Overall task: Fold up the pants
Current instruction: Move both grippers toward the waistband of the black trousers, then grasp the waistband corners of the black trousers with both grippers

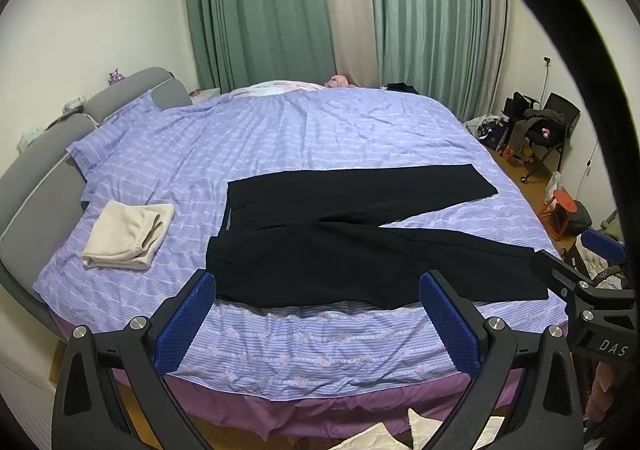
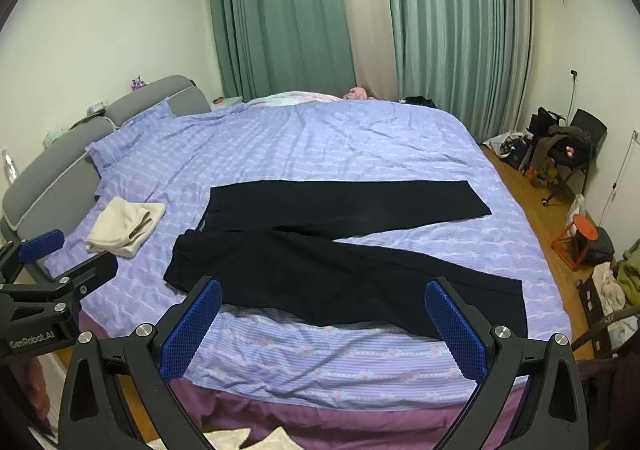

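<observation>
Both grippers, left gripper [image 1: 316, 314] and right gripper [image 2: 323, 320], hover with jaws wide open, holding nothing. Black pants [image 2: 344, 246] lie spread on the bed [image 2: 360, 137] (2 legs splayed, seemingly unfolded). Next: grasp waistband and hem.
</observation>
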{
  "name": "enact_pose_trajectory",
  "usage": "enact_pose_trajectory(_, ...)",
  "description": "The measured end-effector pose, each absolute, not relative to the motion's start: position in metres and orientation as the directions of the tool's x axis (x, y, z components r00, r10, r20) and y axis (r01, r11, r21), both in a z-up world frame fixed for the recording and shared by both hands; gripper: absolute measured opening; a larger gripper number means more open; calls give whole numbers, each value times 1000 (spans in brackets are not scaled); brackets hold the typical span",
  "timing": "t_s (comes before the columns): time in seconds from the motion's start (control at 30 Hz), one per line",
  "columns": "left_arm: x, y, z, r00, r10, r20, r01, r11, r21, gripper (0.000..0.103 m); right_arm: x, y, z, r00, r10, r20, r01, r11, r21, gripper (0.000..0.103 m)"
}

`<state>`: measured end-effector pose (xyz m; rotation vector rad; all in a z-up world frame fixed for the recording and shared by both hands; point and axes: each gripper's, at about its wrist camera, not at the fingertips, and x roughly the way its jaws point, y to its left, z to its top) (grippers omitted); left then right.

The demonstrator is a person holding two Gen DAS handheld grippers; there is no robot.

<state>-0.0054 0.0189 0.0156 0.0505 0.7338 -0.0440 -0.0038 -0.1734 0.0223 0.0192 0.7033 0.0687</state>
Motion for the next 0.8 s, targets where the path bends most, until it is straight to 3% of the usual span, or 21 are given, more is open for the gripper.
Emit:
enact_pose_trajectory(0.43,43,92,-25,719,-26,-694,43,999,8,103,51,-118,-17,704,88,-705,-59,996,66,103)
enact_pose_trajectory(0.8,132,176,-121,573,-47,-818,3,999,-55,103,135,-60,-125,554,112,-825,53,984,169,103)
